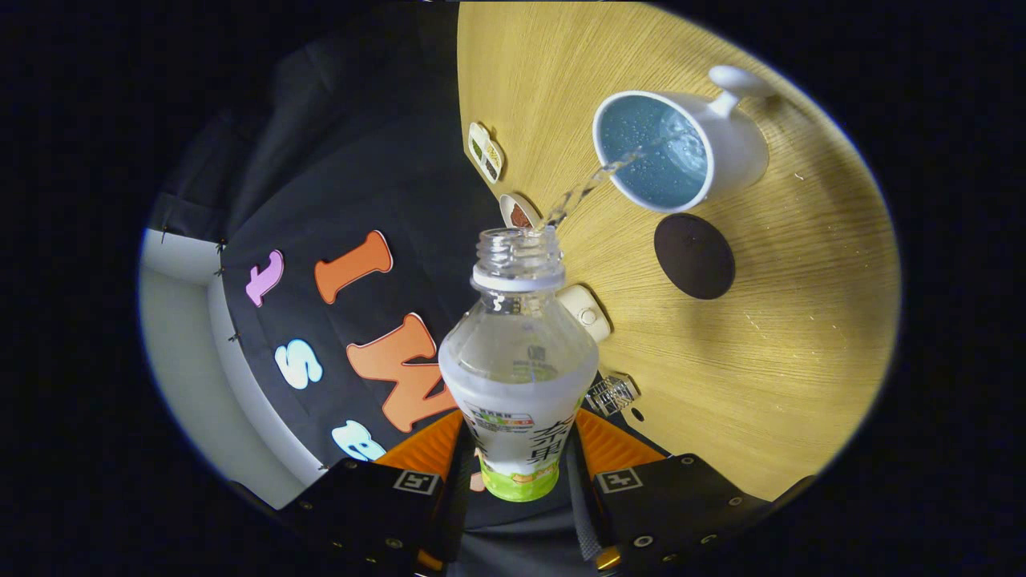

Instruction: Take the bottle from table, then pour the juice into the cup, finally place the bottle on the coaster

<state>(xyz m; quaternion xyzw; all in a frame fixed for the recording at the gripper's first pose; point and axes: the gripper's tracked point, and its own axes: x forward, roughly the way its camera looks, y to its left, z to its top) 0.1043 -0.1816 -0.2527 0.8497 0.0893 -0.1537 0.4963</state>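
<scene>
Gripper (pixel 519 461) fingers clamped on tilted bottle (pixel 519 377), juice stream (pixel 589 186) arcing into cup (pixel 665 152) beyond.

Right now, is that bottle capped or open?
Open. The bottle, held between the gripper fingers, has a bare threaded neck, and a stream runs from its mouth into the cup.

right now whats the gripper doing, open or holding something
Gripper: shut on the bottle, tilted and pouring a stream into the cup.
</scene>
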